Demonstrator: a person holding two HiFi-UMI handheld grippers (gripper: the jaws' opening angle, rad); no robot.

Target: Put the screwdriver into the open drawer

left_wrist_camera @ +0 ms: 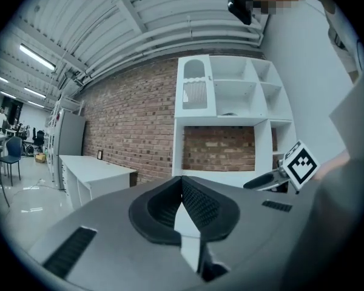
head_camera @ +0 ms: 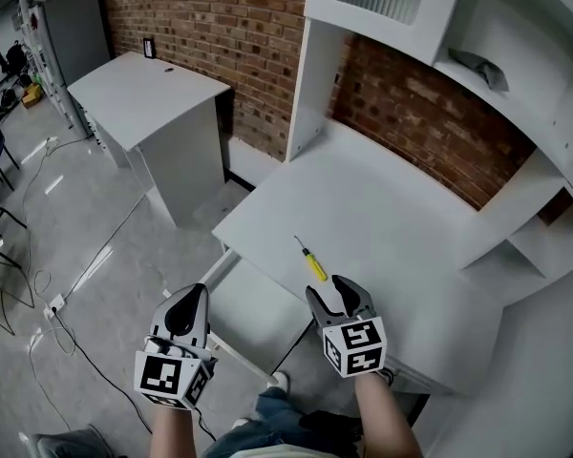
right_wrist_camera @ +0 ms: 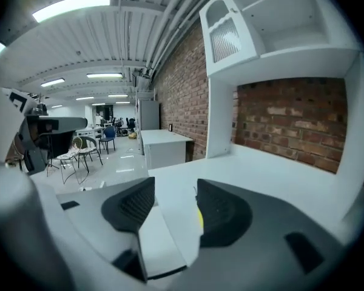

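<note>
A yellow-handled screwdriver (head_camera: pixel 312 261) lies on the white worktop (head_camera: pixel 382 208) near its front edge, with the thin shaft pointing away. Just behind the handle, the right hand-held gripper (head_camera: pixel 328 288) is released, its jaws apart and nothing yet between them. The open drawer (head_camera: pixel 253 305) sits below that edge, to the left. The left hand-held gripper (head_camera: pixel 187 311), beside it, is clenched and empty. The right jaws should probably straddle the handle squarely and close firmly before lifting.

Head view downward, gripper views toward desk (head_camera: pixel 392 198)
</note>
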